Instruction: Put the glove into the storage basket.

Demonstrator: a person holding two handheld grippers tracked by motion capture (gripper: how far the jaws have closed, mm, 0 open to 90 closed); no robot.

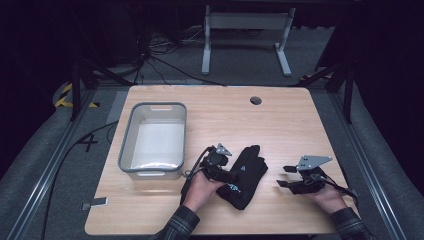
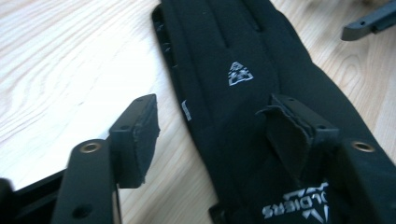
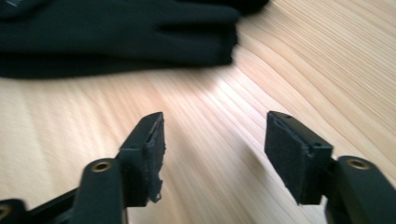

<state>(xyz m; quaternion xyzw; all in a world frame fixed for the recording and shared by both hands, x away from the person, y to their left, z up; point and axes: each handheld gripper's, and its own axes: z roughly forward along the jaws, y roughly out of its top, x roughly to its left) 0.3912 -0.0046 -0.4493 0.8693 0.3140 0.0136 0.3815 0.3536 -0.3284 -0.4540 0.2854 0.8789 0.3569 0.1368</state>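
Note:
A pair of black gloves [image 1: 246, 172] lies stacked on the wooden table near its front middle, with white logos on the top one. My left gripper [image 1: 234, 176] rests at the gloves' left edge, open. In the left gripper view, the glove [image 2: 233, 56] runs up the frame. One pad of the left gripper [image 2: 217, 130] hovers over its cuff and the other over bare wood, and neither presses. My right gripper [image 1: 281, 176] stands open to the right of the gloves, pointing left at them. In the right gripper view, bare wood shows between the jaws of the right gripper [image 3: 215, 149]. The glove's fingertips [image 3: 116, 32] lie ahead of them.
An empty grey plastic bin [image 1: 127, 137] stands on the left half of the table. A round cable hole [image 1: 255, 100] sits near the far edge. A small grey item [image 1: 95, 203] sticks out at the front left corner. Bare wood [image 1: 280, 130] lies beyond the gloves.

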